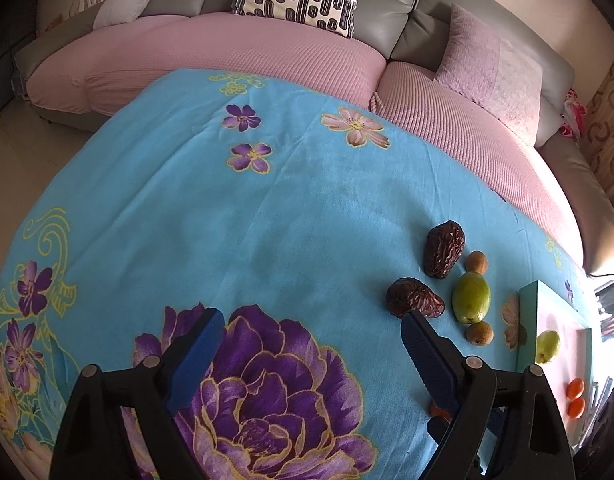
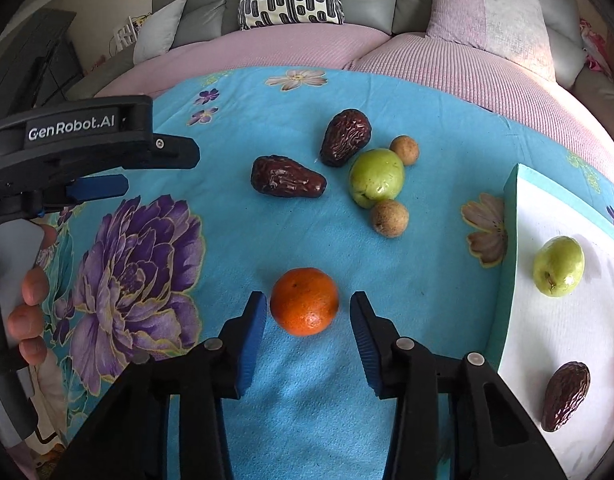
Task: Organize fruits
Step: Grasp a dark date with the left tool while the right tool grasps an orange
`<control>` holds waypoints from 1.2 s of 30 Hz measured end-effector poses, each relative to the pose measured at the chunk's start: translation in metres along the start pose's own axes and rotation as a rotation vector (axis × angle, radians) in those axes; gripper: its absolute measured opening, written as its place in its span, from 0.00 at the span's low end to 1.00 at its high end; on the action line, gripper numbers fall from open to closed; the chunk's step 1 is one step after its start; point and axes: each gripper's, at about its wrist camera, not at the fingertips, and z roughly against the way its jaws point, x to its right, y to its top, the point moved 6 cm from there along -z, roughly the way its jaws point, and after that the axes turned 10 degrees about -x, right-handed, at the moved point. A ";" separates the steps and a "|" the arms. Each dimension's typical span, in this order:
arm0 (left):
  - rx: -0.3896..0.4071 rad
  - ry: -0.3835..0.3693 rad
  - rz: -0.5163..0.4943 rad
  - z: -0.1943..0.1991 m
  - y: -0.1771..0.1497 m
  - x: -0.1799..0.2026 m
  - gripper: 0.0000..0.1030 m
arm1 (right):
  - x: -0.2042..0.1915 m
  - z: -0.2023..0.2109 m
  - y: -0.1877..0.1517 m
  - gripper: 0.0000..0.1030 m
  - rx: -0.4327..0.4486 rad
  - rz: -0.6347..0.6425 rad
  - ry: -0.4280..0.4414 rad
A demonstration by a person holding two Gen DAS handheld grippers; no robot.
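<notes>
Blue-padded right gripper stands open, its jaws flanking an orange tangerine on the turquoise cloth. Rightward, a white tray holds a green fruit and a date. The left gripper gapes over bare cloth.
</notes>
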 end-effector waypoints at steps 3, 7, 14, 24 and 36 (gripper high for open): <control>0.000 -0.011 -0.002 -0.001 0.001 0.003 0.85 | -0.001 -0.001 -0.001 0.35 -0.001 0.004 -0.002; 0.002 -0.036 -0.006 -0.004 0.003 0.008 0.84 | 0.004 0.009 0.000 0.35 0.025 -0.005 -0.010; -0.012 -0.095 -0.037 -0.015 0.006 0.029 0.74 | 0.028 0.030 0.000 0.35 0.068 -0.061 -0.061; -0.033 -0.170 -0.053 -0.033 0.005 0.051 0.53 | 0.056 0.059 -0.001 0.35 0.121 -0.118 -0.096; -0.028 -0.201 -0.076 -0.048 -0.001 0.062 0.37 | 0.060 0.062 -0.004 0.35 0.122 -0.111 -0.105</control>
